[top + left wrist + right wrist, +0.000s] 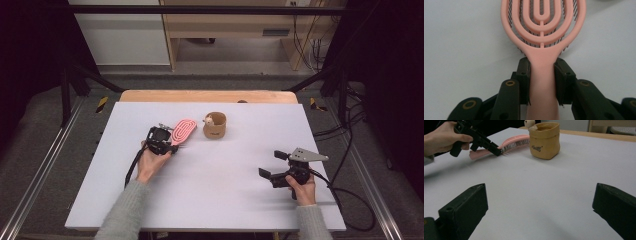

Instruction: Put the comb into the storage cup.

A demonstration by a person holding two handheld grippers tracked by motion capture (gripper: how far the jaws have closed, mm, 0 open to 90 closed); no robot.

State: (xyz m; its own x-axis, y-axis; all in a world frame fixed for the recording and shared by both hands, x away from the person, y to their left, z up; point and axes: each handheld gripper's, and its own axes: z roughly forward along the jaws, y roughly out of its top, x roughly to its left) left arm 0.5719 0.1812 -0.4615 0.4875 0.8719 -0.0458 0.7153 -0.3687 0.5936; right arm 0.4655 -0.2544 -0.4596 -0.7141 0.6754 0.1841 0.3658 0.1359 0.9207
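I have the left tool (541, 82) clenched on the pink brush (543, 32) handle, brush lying on the table (210, 170) beside the cup (214, 126), right tool (282, 167) released; next, lifting it cleanly.

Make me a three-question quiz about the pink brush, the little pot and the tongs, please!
1. Where is the tan pot compared with the pink hairbrush in the high view?
A. just to its right
B. far to its left
C. underneath it

2. What colour is the hairbrush?
A. blue
B. pink
C. green

3. What are the left tongs doing?
A. hanging open in the air
B. lying flat on the table
C. squeezing the brush handle

Answers:
1. A, the pot stands on the white table right beside the brush head.
2. B, its looped head and handle are pink in the left gripper view.
3. C, both black pads press against the handle, while the right tongs stand wide open with nothing between them.
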